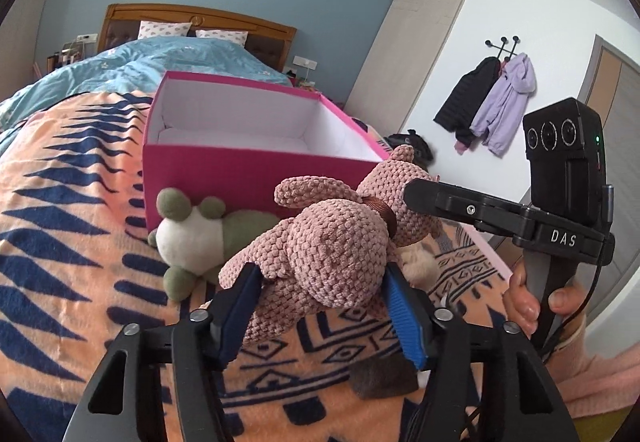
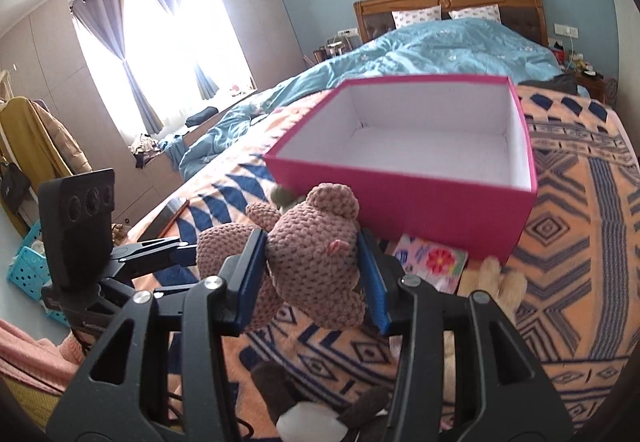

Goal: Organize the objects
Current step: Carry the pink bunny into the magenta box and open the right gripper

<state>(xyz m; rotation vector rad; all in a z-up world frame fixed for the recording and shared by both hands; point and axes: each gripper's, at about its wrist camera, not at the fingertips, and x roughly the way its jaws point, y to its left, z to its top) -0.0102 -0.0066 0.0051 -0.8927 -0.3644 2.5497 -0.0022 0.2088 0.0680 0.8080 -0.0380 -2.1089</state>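
Both grippers clamp one pink crocheted bear (image 1: 332, 254): the left gripper (image 1: 320, 306) has its jaws partly closed on the body, the right gripper (image 2: 312, 274) pinches the head, sharing the floppy toy's weight. It hangs just above the patterned blanket (image 1: 60, 242), near the empty pink box (image 2: 404, 198) beyond, probably its destination; a green frog plush (image 1: 192, 234) lies left
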